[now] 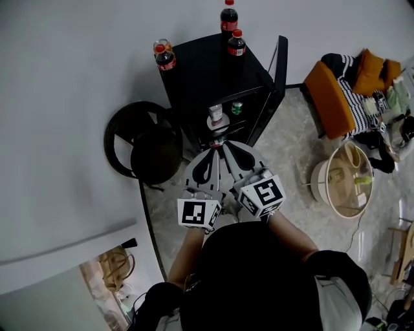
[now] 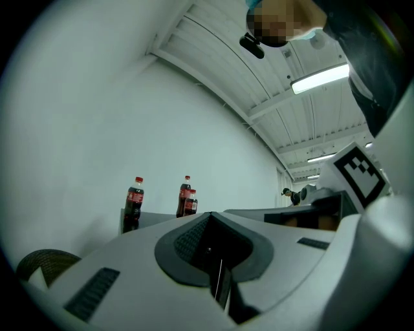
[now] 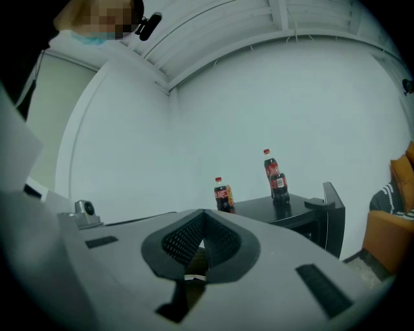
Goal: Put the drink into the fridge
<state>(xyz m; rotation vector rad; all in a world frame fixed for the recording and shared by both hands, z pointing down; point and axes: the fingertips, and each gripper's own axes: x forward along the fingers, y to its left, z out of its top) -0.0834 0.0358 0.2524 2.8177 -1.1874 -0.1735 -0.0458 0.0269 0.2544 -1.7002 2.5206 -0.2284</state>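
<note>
Three cola bottles with red caps stand on top of a small black fridge: one at the left, two at the back right. The fridge door hangs open, and a white cup and a green can sit on a shelf inside. My left gripper and right gripper are side by side in front of the fridge, both shut and empty. The left gripper view shows the bottles beyond its shut jaws, as does the right gripper view.
A black round chair stands left of the fridge against the white wall. An orange sofa with cushions and a round wooden side table are at the right. The floor is pale marble.
</note>
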